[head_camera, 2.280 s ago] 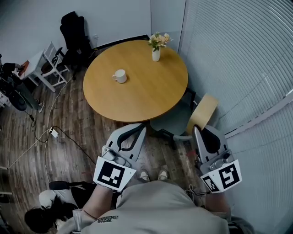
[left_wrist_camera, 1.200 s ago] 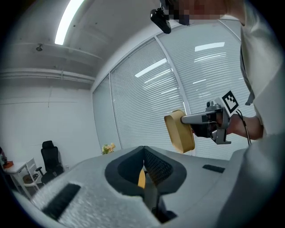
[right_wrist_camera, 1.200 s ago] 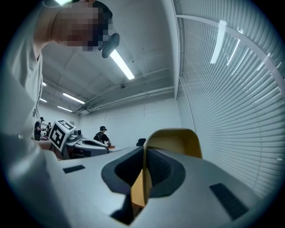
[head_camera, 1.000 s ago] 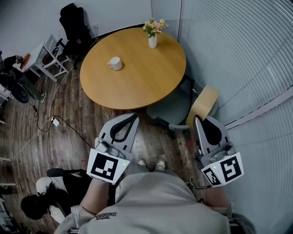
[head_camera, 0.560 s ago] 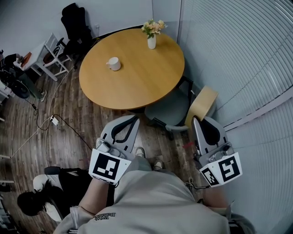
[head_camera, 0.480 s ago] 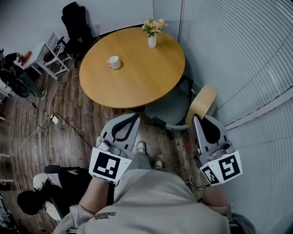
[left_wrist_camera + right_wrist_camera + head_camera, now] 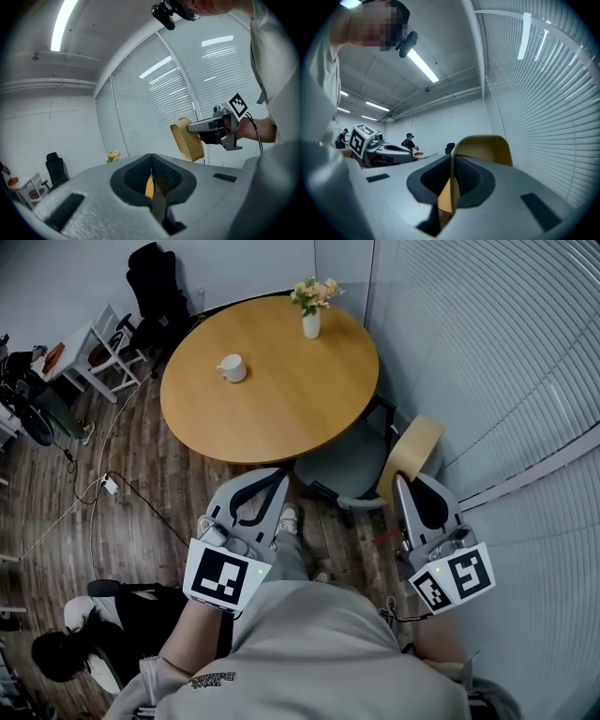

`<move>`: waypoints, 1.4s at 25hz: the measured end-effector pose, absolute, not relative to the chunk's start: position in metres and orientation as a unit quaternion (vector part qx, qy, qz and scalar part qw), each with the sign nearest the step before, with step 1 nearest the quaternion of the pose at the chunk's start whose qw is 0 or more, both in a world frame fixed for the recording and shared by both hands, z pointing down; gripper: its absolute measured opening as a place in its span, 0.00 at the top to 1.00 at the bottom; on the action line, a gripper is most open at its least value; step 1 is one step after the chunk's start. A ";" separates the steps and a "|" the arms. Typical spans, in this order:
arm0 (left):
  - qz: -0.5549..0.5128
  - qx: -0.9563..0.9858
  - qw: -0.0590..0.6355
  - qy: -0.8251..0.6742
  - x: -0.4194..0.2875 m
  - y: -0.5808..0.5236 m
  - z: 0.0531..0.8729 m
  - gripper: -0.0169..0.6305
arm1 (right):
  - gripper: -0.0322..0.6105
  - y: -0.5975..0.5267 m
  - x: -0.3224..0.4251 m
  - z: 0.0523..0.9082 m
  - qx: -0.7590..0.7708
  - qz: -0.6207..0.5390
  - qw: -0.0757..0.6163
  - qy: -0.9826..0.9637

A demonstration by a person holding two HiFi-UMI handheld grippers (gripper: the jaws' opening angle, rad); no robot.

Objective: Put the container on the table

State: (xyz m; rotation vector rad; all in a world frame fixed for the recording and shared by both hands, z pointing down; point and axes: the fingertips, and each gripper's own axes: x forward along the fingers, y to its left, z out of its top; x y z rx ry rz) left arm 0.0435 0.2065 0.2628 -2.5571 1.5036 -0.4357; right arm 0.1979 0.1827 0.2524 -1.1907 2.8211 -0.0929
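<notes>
Your left hand-held gripper [image 7: 272, 482] hangs over the wood floor [image 7: 150, 493], short of the round wooden worktop [image 7: 281, 418]. Its own view shows the jaws pressed together with nothing held. Only the head view shows what stands on the worktop: a white mug [image 7: 232, 367] left of centre and a white vase of flowers [image 7: 311, 321] at the far edge. Your right hand-held gripper [image 7: 403, 486] pinches the wall of the flat yellow container [image 7: 413, 456], in the air above a grey chair [image 7: 342, 465], beside the worktop and not on it. The right gripper view shows the pinch itself. The left gripper view shows the container side-on against the slatted blinds [image 7: 154, 89].
</notes>
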 end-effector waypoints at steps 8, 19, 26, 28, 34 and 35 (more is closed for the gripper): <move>-0.139 -0.858 0.068 0.490 0.042 0.179 0.268 0.94 | 0.89 0.160 0.193 0.266 -0.397 -0.041 0.027 0.917; -0.135 -0.868 0.052 0.476 0.020 0.108 0.278 0.94 | 0.89 0.094 0.172 0.273 -0.414 -0.047 0.020 0.909; -0.143 -0.879 0.056 0.452 -0.007 0.044 0.285 0.94 | 0.89 0.036 0.142 0.276 -0.425 -0.050 0.003 0.904; -0.141 -0.881 0.050 0.449 -0.015 0.024 0.283 0.94 | 0.89 0.018 0.134 0.276 -0.431 -0.054 0.004 0.901; -0.132 -0.892 0.044 0.431 -0.045 -0.027 0.273 0.94 | 0.89 -0.030 0.100 0.264 -0.449 -0.053 0.008 0.892; -0.133 -0.894 0.047 0.425 -0.049 -0.036 0.273 0.94 | 0.89 -0.038 0.096 0.262 -0.452 -0.052 0.009 0.890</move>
